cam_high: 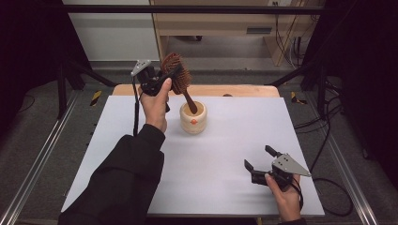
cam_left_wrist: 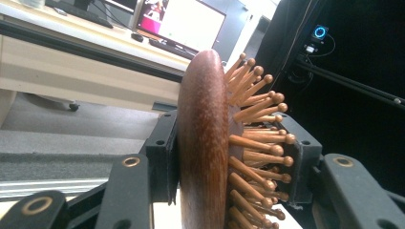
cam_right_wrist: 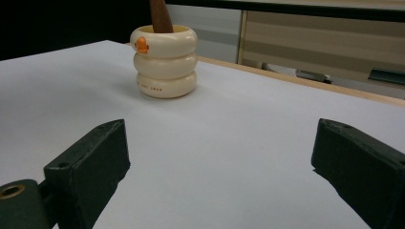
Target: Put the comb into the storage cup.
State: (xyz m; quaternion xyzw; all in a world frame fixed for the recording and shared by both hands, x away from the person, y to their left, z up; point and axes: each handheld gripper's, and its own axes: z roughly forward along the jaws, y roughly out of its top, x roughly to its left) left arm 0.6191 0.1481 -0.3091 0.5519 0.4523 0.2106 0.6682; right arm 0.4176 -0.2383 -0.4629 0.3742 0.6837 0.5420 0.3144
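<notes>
A brown wooden hairbrush (cam_high: 177, 74) with wooden bristle pins stands tilted, its handle end inside a cream ringed cup (cam_high: 193, 117) at the table's far middle. My left gripper (cam_high: 165, 77) is shut on the brush head, raised above the cup's left side. In the left gripper view the jaws clamp the brush head (cam_left_wrist: 205, 143) from both sides, pins pointing right. The cup (cam_right_wrist: 165, 61) with an orange mark and the brush handle (cam_right_wrist: 159, 15) also appear in the right gripper view. My right gripper (cam_high: 258, 158) rests open near the front right, with nothing between its jaws.
The white tabletop (cam_high: 220, 154) lies on a wooden table whose edge (cam_high: 234, 90) shows at the back. Metal rails run along both sides. Cables lie on the floor at the right, and wooden furniture stands behind.
</notes>
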